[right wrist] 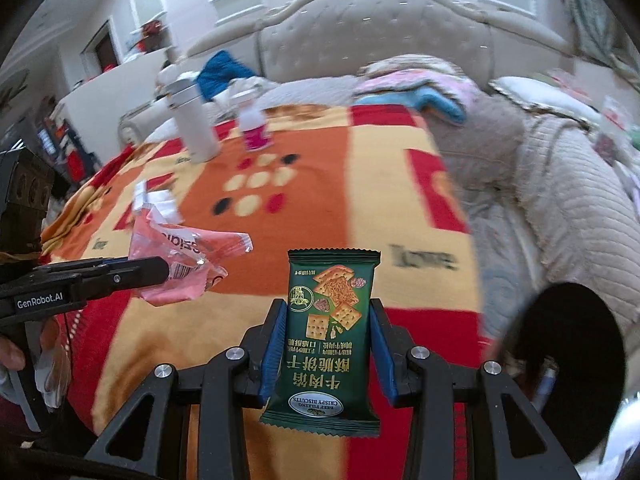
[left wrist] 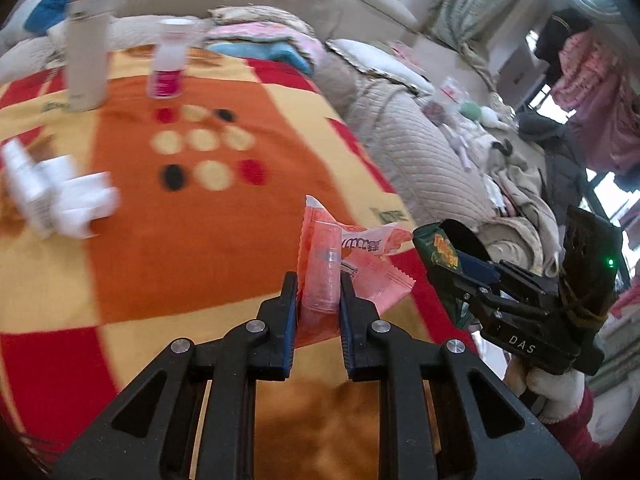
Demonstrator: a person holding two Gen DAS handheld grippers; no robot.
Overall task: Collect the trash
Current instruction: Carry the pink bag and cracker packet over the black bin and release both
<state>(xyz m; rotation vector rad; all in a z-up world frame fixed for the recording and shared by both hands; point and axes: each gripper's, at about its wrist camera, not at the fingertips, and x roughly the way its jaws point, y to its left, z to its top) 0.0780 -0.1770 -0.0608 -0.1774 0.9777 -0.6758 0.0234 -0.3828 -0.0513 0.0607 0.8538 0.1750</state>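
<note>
Left gripper [left wrist: 319, 284] clamped tight on a crumpled pink wrapper [left wrist: 340, 256], pinched low down with most of the loose film flaring up and to the right beyond the tips; right gripper [right wrist: 329, 332] closed on a green biscuit packet [right wrist: 331, 340], held by its two long edges, printed face toward the camera, top seam above the pads and bottom seam hanging below them. Both pieces lifted clear of the bed [right wrist: 400, 220], over the orange, red and yellow blanket [left wrist: 160, 260]. Best carried level and unhurried to wherever the trash goes, no bin in view; grip on the pink wrapper kept firm, thin film likely to slip; biscuit packet kept from twisting, held only by the edges; the two grippers held apart, close neighbours in both views. Farther out on the blanket, crumpled white paper [left wrist: 60, 196] at the left, probably next to collect. Beyond it, upright and likely not trash, a white flask [left wrist: 88, 52] and a small pink-labelled bottle [left wrist: 168, 64].
</note>
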